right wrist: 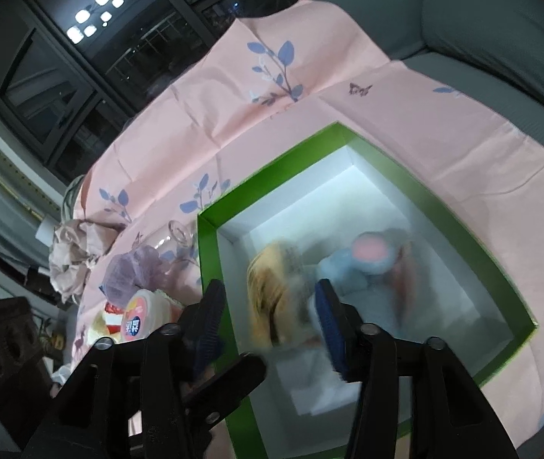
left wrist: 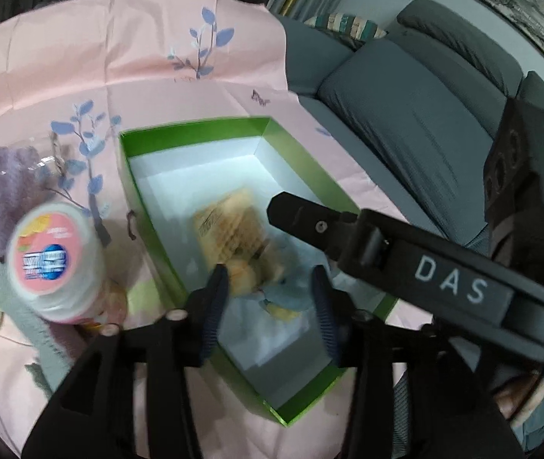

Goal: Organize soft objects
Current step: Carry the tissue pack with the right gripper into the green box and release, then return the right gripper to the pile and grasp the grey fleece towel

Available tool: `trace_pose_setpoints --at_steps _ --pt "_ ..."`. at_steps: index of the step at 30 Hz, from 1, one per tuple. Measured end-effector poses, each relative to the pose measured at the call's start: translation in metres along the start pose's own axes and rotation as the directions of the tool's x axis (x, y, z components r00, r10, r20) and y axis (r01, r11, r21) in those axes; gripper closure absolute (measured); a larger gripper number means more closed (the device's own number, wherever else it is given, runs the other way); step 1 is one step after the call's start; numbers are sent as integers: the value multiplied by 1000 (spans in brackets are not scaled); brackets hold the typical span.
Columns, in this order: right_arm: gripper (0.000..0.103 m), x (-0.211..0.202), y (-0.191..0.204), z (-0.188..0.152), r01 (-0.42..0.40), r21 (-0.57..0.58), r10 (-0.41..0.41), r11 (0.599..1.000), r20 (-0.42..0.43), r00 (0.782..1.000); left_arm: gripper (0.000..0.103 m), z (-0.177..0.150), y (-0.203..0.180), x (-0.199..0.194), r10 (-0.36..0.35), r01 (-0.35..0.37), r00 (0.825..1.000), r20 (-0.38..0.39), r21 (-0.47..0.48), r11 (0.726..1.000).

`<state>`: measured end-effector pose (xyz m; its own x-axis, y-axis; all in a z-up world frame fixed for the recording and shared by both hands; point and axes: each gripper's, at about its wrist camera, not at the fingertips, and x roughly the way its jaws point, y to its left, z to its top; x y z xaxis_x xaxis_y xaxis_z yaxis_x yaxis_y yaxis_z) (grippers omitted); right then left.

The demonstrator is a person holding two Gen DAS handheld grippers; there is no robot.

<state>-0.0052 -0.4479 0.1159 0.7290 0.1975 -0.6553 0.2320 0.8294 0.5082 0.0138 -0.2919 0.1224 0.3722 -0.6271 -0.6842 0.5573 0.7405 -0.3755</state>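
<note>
Both your left gripper [left wrist: 268,302] and right gripper [right wrist: 270,308] hang spread apart over the green box [left wrist: 140,191] holding blurred plush toys [left wrist: 233,237].

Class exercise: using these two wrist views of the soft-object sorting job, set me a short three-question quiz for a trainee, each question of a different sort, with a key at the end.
1. True or false: the green box already holds soft items, among them a yellowish plush.
2. Multiple choice: where is the pink-lidded tub? A) inside the box; B) outside the box, on the pink floral cloth; C) on the grey sofa.
3. Fill in: both the left tongs and the right tongs hang over the box with their jaws ____.

Key: 1 true; 2 B; 3 open.
</note>
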Motion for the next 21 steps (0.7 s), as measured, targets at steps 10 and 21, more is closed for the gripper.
trace_pose_setpoints --at_steps 10,21 --pt "16 -26 29 -4 31 -65 -26 997 80 996 16 -11 25 -67 29 -26 992 120 -21 999" --pt "7 -45 69 -18 39 -174 -18 984 124 992 1 -49 99 -136 207 -176 961 183 -174 969"
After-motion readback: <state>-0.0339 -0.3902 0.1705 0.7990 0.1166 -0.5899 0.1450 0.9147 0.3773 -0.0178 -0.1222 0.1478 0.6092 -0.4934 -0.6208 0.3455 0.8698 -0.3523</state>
